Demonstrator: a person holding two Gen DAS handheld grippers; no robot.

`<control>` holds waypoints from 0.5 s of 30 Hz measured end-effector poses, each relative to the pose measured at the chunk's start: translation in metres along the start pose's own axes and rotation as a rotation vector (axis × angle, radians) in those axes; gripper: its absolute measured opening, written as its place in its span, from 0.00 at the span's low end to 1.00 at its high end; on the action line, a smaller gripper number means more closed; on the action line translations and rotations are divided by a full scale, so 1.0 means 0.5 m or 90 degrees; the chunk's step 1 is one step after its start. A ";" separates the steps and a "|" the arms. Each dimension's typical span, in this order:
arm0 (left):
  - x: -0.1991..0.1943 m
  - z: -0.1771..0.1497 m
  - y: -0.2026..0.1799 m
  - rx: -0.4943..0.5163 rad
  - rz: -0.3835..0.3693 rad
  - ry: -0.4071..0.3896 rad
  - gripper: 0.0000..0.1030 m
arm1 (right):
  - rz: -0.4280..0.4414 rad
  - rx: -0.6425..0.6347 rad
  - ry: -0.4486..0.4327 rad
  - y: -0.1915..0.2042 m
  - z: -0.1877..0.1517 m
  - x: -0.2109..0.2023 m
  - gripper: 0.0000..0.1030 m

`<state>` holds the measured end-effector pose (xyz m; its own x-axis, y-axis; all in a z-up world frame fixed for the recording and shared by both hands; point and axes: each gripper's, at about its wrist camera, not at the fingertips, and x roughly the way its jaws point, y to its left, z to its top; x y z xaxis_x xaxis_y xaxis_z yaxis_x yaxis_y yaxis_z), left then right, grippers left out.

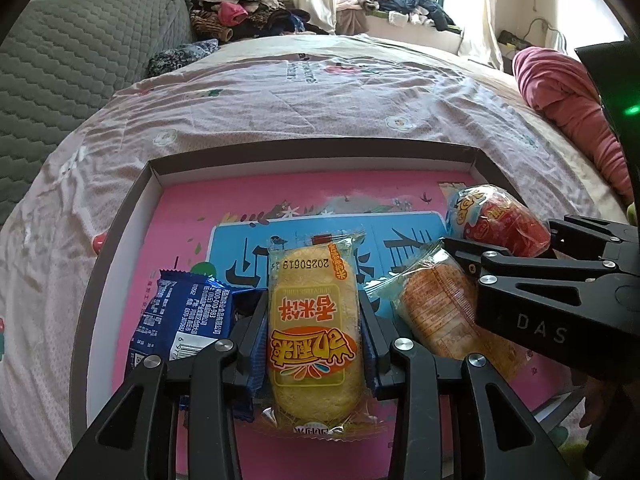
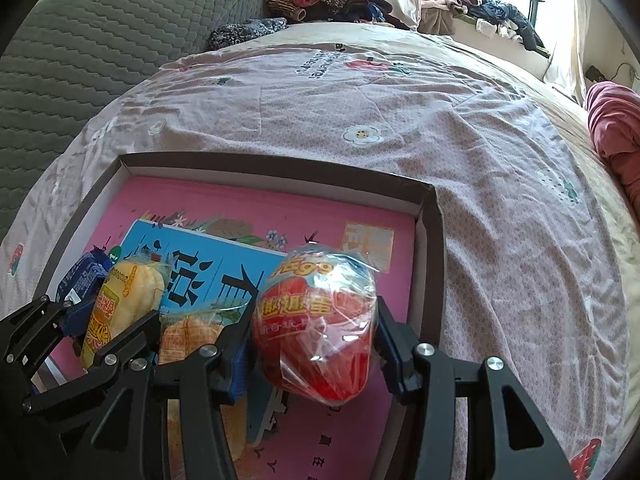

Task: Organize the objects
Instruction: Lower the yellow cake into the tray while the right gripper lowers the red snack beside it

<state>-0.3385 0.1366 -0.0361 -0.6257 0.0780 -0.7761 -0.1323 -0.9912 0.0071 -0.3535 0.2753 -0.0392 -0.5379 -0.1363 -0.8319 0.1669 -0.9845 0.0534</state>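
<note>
Setting: shallow cardboard box (image 1: pixel 154 172) with a dark rim lies on a bed (image 1: pixel 320 96) covered by a pink floral sheet; the box floor is pink with a blue printed panel.
Left claw (image 1: pixel 314 344): pinching a yellow rice-cake packet (image 1: pixel 312 328) between its two blue-padded fingers, the packet lying lengthwise along the claw, over the near part of the box floor.
Right claw (image 2: pixel 316 336): pinching a red egg-shaped snack in clear wrap (image 2: pixel 316 324), fingers pressed on either side of it; it is over the right part of the box, near the right wall.
Right claw seen from the left wrist: it reaches in from the right, with the red snack showing beyond its fingers near the far right corner of the box.
Blue packet (image 1: pixel 180 316): lies in the box just left of the left claw, partly hidden behind its left finger.
Orange packet (image 1: pixel 440 316): clear-wrapped, lies on the box floor between the two claws, tilted, partly under the right claw.
Touching: whether the yellow packet rests on the box floor or hangs just above it cannot be told.
Background: grey quilted cover (image 1: pixel 80 56) at the left, a heap of clothes (image 1: pixel 244 8) at the head of the bed, more clothes on the window sill (image 1: pixel 400 4), a dark pink blanket (image 1: pixel 568 96) at the right.
</note>
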 end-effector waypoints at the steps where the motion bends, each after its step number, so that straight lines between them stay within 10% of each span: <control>1: 0.000 0.000 0.000 0.001 0.001 0.000 0.39 | 0.000 0.000 0.000 0.001 0.000 0.000 0.51; 15: 0.004 0.005 0.004 -0.002 0.001 0.001 0.43 | -0.002 0.004 0.002 0.000 0.002 -0.001 0.51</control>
<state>-0.3420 0.1350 -0.0359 -0.6247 0.0759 -0.7772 -0.1290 -0.9916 0.0068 -0.3543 0.2753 -0.0382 -0.5356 -0.1332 -0.8339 0.1601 -0.9856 0.0546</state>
